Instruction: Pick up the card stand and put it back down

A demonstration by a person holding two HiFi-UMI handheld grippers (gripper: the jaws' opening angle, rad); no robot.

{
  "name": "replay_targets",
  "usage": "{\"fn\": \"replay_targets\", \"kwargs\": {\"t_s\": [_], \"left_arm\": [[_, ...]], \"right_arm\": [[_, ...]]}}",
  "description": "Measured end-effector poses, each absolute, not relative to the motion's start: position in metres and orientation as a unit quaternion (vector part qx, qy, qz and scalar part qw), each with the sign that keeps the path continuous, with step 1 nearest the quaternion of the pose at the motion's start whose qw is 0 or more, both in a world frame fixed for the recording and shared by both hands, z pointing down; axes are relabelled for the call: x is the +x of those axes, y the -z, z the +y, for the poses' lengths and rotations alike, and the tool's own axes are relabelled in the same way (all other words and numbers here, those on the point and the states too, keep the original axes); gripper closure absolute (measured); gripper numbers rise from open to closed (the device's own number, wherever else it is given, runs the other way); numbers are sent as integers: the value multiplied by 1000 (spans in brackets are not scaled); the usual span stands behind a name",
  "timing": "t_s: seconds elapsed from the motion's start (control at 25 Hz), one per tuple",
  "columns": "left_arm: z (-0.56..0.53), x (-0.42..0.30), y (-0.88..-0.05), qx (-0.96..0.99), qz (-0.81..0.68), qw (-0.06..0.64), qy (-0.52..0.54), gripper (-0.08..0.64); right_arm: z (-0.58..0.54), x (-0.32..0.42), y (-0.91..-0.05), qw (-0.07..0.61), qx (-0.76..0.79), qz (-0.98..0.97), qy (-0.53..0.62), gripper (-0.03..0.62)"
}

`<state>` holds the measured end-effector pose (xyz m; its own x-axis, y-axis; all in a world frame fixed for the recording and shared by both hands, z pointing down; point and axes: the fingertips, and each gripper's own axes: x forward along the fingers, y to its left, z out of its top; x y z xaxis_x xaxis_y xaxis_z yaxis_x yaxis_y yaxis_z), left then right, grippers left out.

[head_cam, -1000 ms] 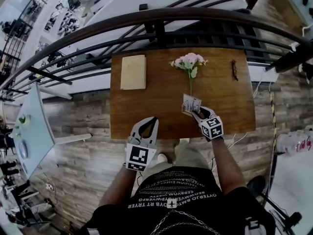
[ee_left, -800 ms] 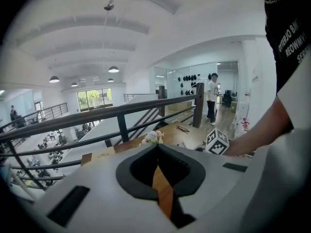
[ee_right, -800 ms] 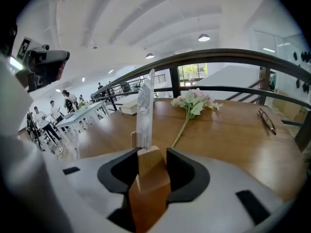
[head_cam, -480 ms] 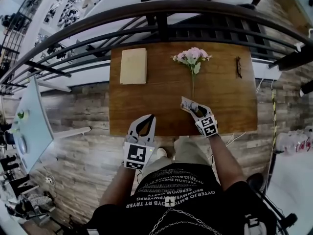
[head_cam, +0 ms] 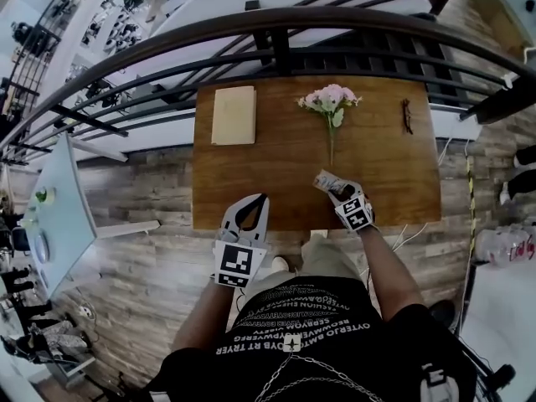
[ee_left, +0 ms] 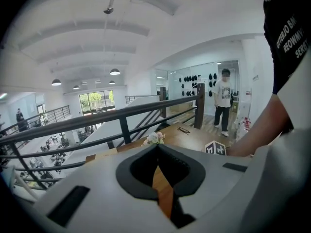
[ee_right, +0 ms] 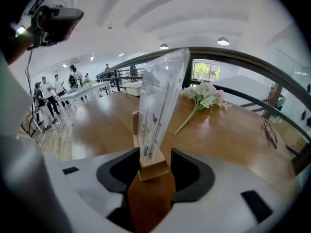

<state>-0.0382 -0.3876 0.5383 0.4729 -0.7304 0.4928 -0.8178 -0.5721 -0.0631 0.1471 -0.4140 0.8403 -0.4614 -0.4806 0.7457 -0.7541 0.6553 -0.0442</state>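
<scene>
The card stand (head_cam: 327, 182), a clear sheet with a printed card in a small wooden base, stands on the wooden table (head_cam: 251, 182) near its front edge. In the right gripper view the card stand (ee_right: 158, 110) rises upright between the jaws. My right gripper (head_cam: 336, 190) has just been opening: its jaws flank the wooden base with thin gaps on both sides. My left gripper (head_cam: 254, 205) hovers at the table's front edge, left of the stand, jaws together and empty. In its own view the left gripper (ee_left: 157, 149) points across the table.
Pink flowers (head_cam: 328, 100) lie beyond the stand, a tan book (head_cam: 234, 115) at the back left, dark glasses (head_cam: 407, 115) at the back right. A black railing (head_cam: 276, 36) runs behind the table. A person (ee_left: 223, 98) stands on the floor beyond.
My right gripper came down with the card stand, bringing its base onto the table, and rolled a little. The left gripper stayed where it was.
</scene>
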Motion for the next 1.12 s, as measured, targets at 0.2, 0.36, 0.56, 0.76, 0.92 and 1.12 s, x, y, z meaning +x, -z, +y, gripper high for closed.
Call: {"fn": "replay_targets", "kwargs": {"t_s": [0.2, 0.36, 0.56, 0.76, 0.92, 1.12], "left_arm": [[-369, -45, -526, 854, -458, 82, -234, 540], [-351, -49, -513, 857, -459, 72, -222, 540], [-325, -52, -495, 871, -452, 68, -182, 540], [-304, -57, -468, 881, -448, 34, -147, 540], [-285, -61, -447, 880, -452, -23, -146, 540], [-264, -73, -428, 884, -451, -25, -121, 540]], "right_arm": [[-401, 157, -817, 358, 393, -829, -172, 381], [-386, 169, -785, 343, 421, -825, -157, 377], [-365, 187, -740, 302, 467, -820, -134, 392], [-346, 189, -653, 225, 533, -809, -105, 524], [-323, 179, -597, 194, 550, -809, -66, 577], [-291, 162, -534, 165, 558, -812, -52, 578]]}}
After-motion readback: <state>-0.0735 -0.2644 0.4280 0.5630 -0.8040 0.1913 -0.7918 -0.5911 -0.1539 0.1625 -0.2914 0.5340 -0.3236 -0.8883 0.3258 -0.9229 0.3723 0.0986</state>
